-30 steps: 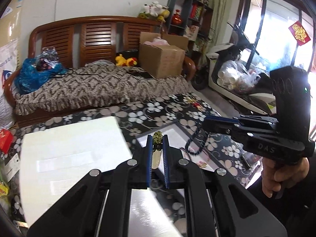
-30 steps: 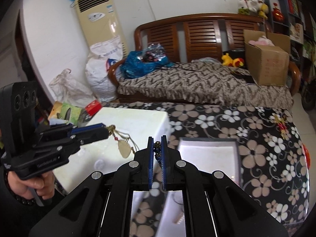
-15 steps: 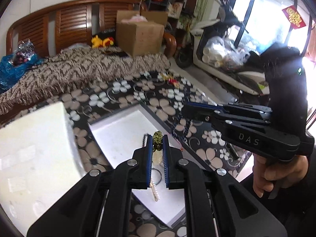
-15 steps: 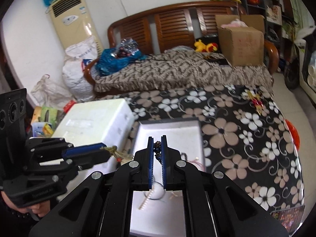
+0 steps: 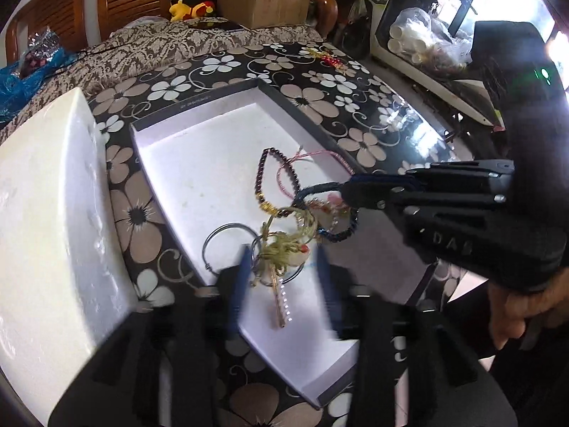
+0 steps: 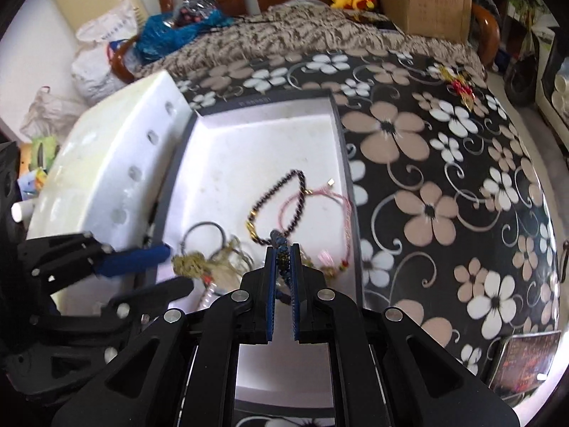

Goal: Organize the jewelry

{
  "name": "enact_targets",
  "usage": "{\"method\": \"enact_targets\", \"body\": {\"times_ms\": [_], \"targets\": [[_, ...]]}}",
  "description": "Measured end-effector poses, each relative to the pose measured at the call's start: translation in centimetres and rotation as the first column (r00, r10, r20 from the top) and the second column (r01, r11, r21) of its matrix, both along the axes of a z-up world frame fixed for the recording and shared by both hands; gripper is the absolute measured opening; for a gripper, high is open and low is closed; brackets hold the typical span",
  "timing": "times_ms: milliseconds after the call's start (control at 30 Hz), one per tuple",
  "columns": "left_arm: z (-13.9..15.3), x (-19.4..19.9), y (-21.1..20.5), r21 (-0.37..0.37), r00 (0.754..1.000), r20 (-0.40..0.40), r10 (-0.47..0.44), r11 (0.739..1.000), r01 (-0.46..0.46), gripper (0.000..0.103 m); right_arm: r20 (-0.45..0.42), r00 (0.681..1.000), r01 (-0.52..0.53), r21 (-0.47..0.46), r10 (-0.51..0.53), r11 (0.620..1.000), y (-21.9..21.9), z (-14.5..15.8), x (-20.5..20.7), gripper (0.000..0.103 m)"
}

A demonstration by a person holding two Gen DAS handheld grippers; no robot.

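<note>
Blue beads first: a blue bead bracelet (image 6: pixel 279 240) pinched in the right gripper (image 6: pixel 282 249), tongs drawn together on the strand, with its loop drooping low over the near right part of the white tray (image 5: pixel 199 101). Could not tell whether the lowest beads touched the floor of the tray.

Found the left gripper (image 5: pixel 282 259) with its tongs spread wide and blurred, holding nothing. Directly beneath the gap, loose on the tray floor, lay an olive cord pendant (image 5: pixel 284 249), its knot and pale stone bunched over thin metal rings (image 5: pixel 224 245) and a slim gold bar (image 5: pixel 281 302).

Already in the tray, further in: a dark bead bracelet (image 5: pixel 263 174) overlapped by a pink cord bracelet (image 5: pixel 309 158). Beside the tray's left wall, a white foam box (image 5: pixel 42 195); underneath everything, a floral tablecloth (image 5: pixel 320 99).

Judged the step in hand as dropping off: pendant let go on the left, blue strand yet to be released on the right.

Called for next, most likely: lowering the right tongs a touch, parting them so the beads settle onto bare tray floor, ideally away from the cord tangle. Risked otherwise: beads snagging in the olive knot or draping over the tray's right wall.
</note>
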State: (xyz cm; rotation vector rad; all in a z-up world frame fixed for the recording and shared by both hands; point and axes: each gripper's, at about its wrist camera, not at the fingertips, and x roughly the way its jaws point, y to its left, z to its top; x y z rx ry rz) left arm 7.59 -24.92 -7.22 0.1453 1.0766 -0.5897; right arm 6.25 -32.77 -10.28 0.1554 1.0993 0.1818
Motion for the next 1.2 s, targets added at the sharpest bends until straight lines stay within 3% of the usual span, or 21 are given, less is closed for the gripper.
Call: {"method": "enact_targets", "body": {"times_ms": [67,233,400,633,867,1200], "targets": [[0.0,-0.4,0.2,-0.004,1.0,0.008,-0.01,1.0,0.01,0.056,0.01,1.0,0.006,0.009,-0.006,1.0,-0.2,0.3,-0.3,0.028],[0.7,-1.3,0.9,0.001,0.999,0.05,-0.018,1.0,0.018,0.069,0.075,0.996,0.034,0.042,-0.037,0.999,-1.1,2.6,-1.1,0.028],[2.0,-2.4,2.0,-0.02,0.995,0.097,-0.018,1.0,0.02,0.083,0.159,0.985,0.059,0.061,-0.068,0.996,-2.0,5.1,-2.5,0.043],[4.5,-3.9,2.8,-0.058,0.987,0.158,-0.013,0.998,0.022,0.098,0.2,0.978,0.051,0.044,-0.059,0.998,-1.6,6.3,-4.6,0.056],[5.6,-5.7,3.7,-0.051,0.983,0.183,0.01,0.999,-0.001,0.098,0.227,0.971,0.07,0.02,-0.073,0.997,-1.7,6.9,-7.4,0.08],[6.4,-6.4,6.5,-0.091,0.967,0.221,0.125,0.99,-0.108,0.098,0.228,0.968,0.107,0.018,-0.108,0.994,-2.4,6.8,-10.9,0.089]]}}
